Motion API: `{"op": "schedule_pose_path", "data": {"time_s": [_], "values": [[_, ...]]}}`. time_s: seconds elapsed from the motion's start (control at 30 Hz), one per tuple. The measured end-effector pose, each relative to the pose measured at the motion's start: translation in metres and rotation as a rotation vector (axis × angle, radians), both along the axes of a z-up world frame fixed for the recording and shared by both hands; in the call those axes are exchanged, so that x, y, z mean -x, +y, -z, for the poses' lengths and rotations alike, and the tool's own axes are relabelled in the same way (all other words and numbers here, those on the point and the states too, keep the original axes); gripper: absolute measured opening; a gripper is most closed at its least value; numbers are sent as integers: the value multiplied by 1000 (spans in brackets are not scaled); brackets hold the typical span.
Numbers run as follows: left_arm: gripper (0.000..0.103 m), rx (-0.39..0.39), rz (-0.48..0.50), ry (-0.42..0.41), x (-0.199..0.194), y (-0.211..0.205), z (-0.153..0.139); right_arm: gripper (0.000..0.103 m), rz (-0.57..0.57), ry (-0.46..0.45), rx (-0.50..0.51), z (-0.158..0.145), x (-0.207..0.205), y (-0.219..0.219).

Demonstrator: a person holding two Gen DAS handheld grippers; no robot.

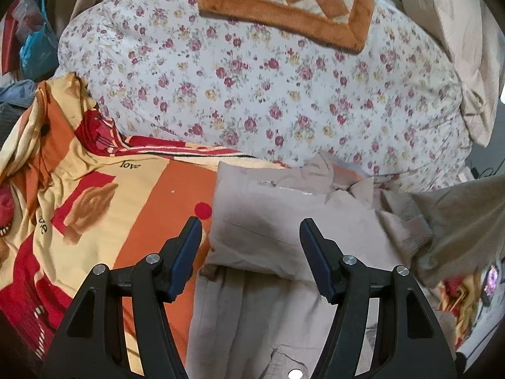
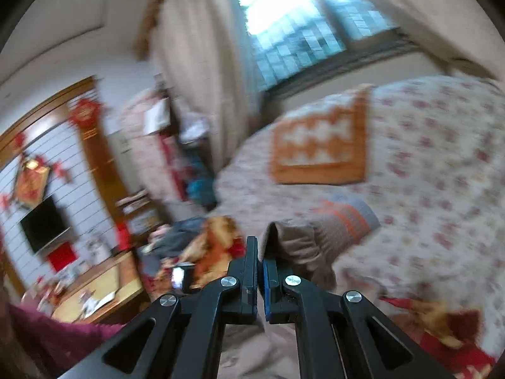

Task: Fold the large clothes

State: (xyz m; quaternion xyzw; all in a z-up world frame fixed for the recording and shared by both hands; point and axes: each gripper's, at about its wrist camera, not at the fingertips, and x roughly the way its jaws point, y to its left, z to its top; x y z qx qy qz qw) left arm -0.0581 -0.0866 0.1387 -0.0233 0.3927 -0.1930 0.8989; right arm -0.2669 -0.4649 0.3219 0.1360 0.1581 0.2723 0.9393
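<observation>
Beige cloth sits under both of your tongs. Your left gripper [image 1: 251, 237] hangs with its jaws standing wide apart, nothing between the dark blue pads, above the beige jacket [image 1: 268, 221]. The jacket lies partly folded on the striped sheet [image 1: 142, 195], its upper part doubled over into a flat panel with a short zip showing near the top edge. A ribbed cuff [image 1: 410, 224] of one sleeve lifts off toward the right of the left view, blurred.

Your right gripper [image 2: 258, 252] has its jaws pressed together. A bunch of the jacket's beige fabric [image 2: 293, 243] rises just right of its fingertips, and more beige cloth runs under the fingers; the picture is too blurred to tell whether any cloth is pinched between the pads. An orange and grey striped lining or trim [image 2: 350, 218] shows just beyond that bunch.

Outward: the sheet, orange, red and cream with the word "love" printed on it, is rumpled at left. Beyond it a floral quilt [image 1: 268, 94] is heaped high, with an orange checked mat [image 1: 290, 3] on top. In the right view, a window [image 2: 300, 22] with curtains stands behind the quilt, and a dark screen [image 2: 44, 224] hangs on the wall at left among red decorations.
</observation>
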Motion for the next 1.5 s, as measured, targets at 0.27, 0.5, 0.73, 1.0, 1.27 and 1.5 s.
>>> {"op": "schedule_pose_path", "data": {"time_s": [0.27, 0.5, 0.73, 1.0, 1.27, 1.5], "values": [[65, 102, -38, 30, -10, 32, 9, 2, -148, 254, 160, 75, -110, 114], [65, 137, -32, 67, -33, 48, 29, 2, -282, 496, 175, 192, -215, 184], [82, 168, 1, 91, -57, 35, 43, 21, 25, 544, 332, 232, -276, 175], [83, 161, 32, 249, -88, -7, 81, 62, 205, 488, 263, 201, -169, 74], [72, 204, 46, 270, -96, -52, 91, 73, 315, 571, 402, 242, -41, 25], [11, 165, 76, 234, -91, -70, 69, 10, 414, 623, 432, 286, -58, 13]]}}
